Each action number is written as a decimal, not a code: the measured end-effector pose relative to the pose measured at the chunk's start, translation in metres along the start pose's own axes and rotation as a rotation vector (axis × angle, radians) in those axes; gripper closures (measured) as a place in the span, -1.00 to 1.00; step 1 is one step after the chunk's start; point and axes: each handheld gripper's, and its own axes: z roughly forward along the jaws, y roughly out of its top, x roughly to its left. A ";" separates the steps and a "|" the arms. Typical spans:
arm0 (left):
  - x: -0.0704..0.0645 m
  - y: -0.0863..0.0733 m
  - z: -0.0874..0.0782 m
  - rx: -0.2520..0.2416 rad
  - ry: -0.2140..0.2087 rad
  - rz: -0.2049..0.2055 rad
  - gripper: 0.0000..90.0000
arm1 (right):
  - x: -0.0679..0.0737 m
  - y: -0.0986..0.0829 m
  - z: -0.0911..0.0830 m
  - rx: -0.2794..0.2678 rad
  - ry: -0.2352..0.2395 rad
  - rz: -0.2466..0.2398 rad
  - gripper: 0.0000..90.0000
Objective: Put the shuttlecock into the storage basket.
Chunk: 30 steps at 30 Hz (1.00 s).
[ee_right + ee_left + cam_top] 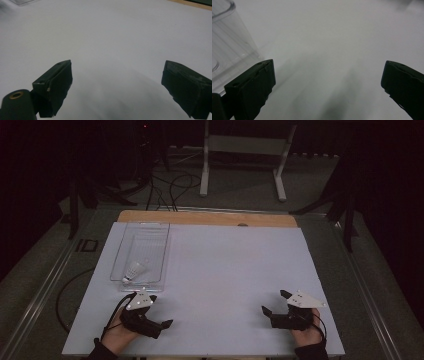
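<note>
At the left centre of the high view, the shuttlecock lies in the clear tray. It looks very light and fragile; grip its cork. Both the left gripper and right gripper are spread wide, empty.

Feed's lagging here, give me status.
Left gripper and right gripper open, empty, low over the table. Shuttlecock lying in clear tray. Nothing in the way.

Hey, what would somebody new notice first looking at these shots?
Probably the white shuttlecock lying in the clear plastic tray at the table's far left. Then the two black grippers at the near edge: the left gripper just short of the tray, the right gripper far across, both with jaws open over the bare white table.
</note>
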 end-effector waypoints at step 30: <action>-0.002 -0.012 0.006 -0.058 0.113 -0.039 -1.00 | 0.001 0.000 0.001 0.005 0.008 -0.009 -0.79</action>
